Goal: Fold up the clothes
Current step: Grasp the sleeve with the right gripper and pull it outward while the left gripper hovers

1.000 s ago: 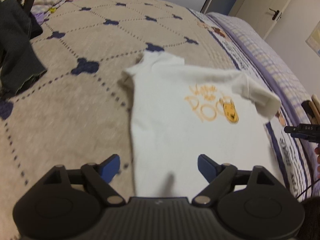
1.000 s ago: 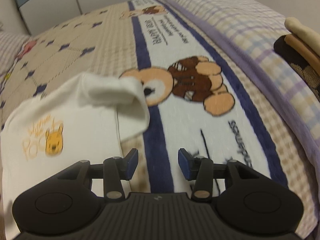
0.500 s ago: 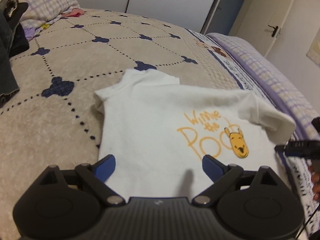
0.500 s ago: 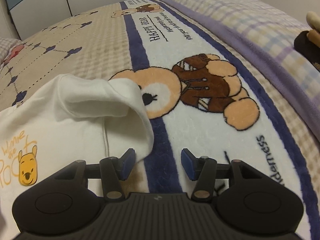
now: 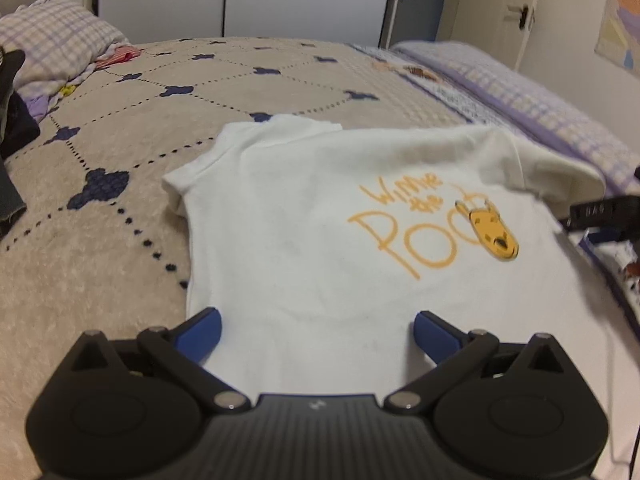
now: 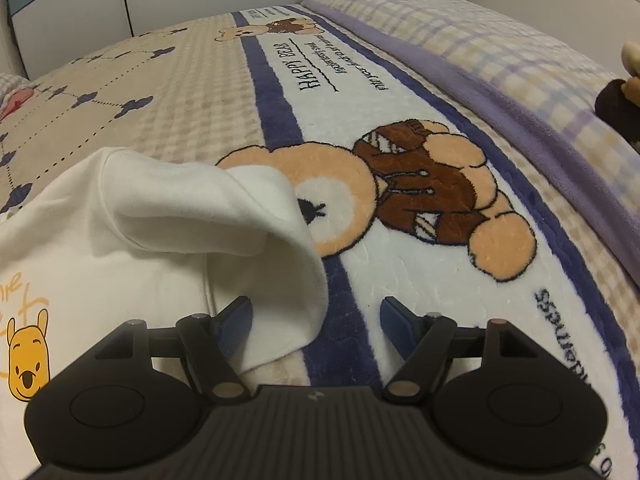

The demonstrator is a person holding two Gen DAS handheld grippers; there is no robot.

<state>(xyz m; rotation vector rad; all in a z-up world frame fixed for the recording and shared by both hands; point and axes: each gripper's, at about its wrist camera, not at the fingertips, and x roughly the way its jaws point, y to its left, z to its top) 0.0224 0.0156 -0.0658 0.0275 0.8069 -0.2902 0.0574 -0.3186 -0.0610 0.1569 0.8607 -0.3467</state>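
Left gripper [image 5: 316, 330]: jaws wide, empty, over white T-shirt [image 5: 320, 220] | Right gripper [image 6: 316, 320]: jaws wide, straddling sleeve [image 6: 256, 240] edge, ungripped

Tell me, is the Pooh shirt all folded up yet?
Not yet. The white shirt is only laid out print-up on the bed, with no fold in it. Its sleeve is bunched up. Both tools are open and hold nothing: the left tool is over the shirt's bottom edge, the right tool by the sleeve. All the folding is left.
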